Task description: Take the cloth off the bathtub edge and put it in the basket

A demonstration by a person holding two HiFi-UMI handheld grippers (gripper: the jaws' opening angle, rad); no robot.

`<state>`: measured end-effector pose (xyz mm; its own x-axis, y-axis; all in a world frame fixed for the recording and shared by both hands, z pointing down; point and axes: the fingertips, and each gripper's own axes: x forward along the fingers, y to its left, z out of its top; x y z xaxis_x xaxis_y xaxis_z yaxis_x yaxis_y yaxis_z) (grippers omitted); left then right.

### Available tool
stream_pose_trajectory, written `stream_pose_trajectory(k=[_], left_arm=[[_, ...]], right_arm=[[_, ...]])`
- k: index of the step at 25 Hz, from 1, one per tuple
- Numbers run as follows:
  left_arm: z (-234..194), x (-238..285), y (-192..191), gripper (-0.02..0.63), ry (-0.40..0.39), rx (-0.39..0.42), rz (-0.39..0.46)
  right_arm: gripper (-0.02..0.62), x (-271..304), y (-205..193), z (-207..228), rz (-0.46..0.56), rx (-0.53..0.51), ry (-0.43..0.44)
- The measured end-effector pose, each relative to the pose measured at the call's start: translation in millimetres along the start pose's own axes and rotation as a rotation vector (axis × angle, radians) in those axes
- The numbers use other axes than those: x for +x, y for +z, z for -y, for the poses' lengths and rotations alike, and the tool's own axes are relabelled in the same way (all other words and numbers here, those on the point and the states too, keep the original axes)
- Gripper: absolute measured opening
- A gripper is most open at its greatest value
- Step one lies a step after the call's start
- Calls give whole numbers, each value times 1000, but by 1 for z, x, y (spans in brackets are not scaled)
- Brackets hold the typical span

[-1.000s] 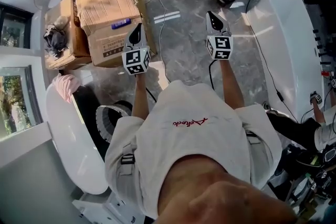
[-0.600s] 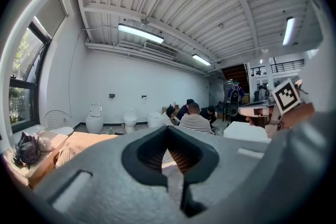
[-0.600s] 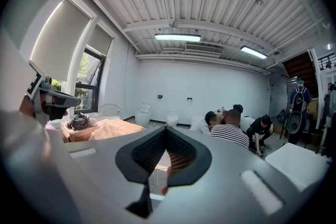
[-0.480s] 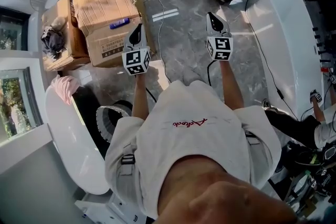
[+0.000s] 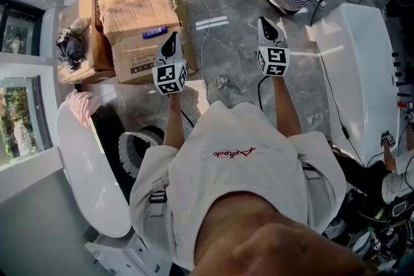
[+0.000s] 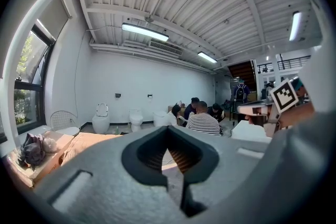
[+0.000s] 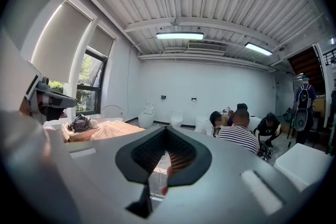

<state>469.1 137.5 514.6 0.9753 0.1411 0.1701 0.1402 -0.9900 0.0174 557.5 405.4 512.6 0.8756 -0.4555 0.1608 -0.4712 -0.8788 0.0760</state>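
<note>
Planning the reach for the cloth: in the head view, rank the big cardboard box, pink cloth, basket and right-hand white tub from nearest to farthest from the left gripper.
From the left gripper:
1. Cardboard box, right beside it on the left.
2. Pink cloth and basket, lower left: too close to call.
3. White tub, far right.

Bathroom-fixture showroom, white bathtubs (image 5: pixel 354 64), row of toilets (image 6: pixel 101 118), cardboard boxes (image 5: pixel 139 10)

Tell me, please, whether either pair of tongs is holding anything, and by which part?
Nothing is held: the left tongs and right tongs are both shut and empty. The pink cloth lies on the bathtub edge.
</note>
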Motion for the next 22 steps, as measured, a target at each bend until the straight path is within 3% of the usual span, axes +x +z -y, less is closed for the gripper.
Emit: stream_pose_trajectory(k=[11, 22], left_arm=[[-45, 44, 21, 0, 108, -12, 1], [-116, 42, 28, 0, 340, -40, -16]], right_arm=[[6, 90, 25, -5, 8, -27, 116], [6, 193, 48, -71, 21, -56, 373]])
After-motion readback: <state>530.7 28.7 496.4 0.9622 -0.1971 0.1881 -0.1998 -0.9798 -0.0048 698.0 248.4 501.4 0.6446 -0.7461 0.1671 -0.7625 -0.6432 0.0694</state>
